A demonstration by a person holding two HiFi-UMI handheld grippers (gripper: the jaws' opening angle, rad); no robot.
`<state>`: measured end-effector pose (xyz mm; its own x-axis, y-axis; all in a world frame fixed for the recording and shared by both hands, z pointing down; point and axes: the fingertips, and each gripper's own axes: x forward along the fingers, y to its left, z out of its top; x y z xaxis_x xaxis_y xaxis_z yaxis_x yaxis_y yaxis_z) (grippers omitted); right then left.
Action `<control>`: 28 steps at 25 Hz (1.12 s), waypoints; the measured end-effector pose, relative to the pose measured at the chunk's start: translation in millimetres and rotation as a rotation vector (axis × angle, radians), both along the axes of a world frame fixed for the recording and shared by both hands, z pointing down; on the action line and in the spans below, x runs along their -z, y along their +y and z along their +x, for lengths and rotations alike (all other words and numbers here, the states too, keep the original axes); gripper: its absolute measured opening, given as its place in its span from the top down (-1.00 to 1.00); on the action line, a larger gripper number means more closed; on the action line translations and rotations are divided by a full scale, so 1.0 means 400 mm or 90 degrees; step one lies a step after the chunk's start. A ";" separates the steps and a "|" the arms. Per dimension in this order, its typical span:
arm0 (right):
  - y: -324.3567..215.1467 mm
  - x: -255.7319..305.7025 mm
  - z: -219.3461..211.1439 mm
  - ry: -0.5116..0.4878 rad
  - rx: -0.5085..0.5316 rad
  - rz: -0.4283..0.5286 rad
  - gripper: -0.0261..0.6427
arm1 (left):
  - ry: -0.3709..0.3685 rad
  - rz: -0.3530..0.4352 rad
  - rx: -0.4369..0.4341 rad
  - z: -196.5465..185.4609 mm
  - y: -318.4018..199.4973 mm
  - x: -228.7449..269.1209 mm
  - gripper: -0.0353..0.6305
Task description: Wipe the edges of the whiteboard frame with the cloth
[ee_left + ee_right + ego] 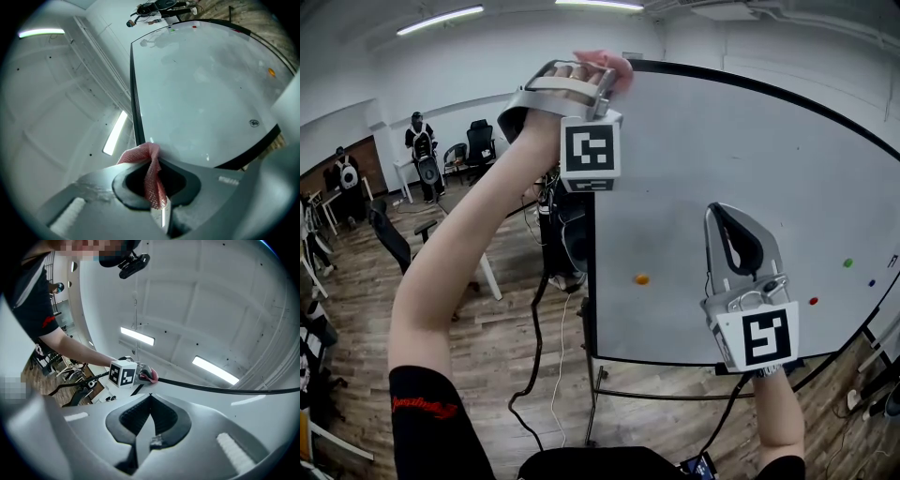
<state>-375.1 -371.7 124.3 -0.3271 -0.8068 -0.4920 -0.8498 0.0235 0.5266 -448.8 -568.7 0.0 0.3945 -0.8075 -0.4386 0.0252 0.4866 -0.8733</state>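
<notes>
Whiteboard [750,206]: it stands upright in front of you.
Frame [589,281]: a thin dark edge runs around the board, and you're at its top left corner.
Left tongs [598,77]: raised to that corner and clamped on the cloth.
Right tongs [150,397]: closed on nothing, held low in front of the board.
Cloth [140,154]: a pink mesh fold sticks out past the tips against the frame.
Handling: it looks light and limp and will likely bunch or slip. Grip it deep, leaving a short tuft to rub.
</notes>
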 end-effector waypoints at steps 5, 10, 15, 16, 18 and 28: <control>0.004 -0.008 0.028 -0.002 0.003 -0.004 0.92 | -0.002 0.006 0.015 0.003 0.001 0.001 0.82; 0.010 -0.012 0.057 -0.002 0.008 -0.007 0.92 | -0.005 0.013 0.024 0.024 0.008 0.005 0.82; 0.016 -0.002 0.081 -0.004 0.015 -0.005 0.92 | -0.007 0.012 0.031 0.049 0.018 0.010 0.82; 0.017 0.000 0.084 -0.004 0.017 -0.005 0.92 | -0.008 0.012 0.033 0.054 0.020 0.010 0.82; 0.022 0.002 0.095 -0.003 0.017 -0.004 0.92 | -0.011 0.013 0.038 0.066 0.026 0.009 0.82; 0.003 0.029 0.166 0.010 0.032 0.021 0.92 | -0.010 0.012 0.064 0.125 0.033 0.012 0.82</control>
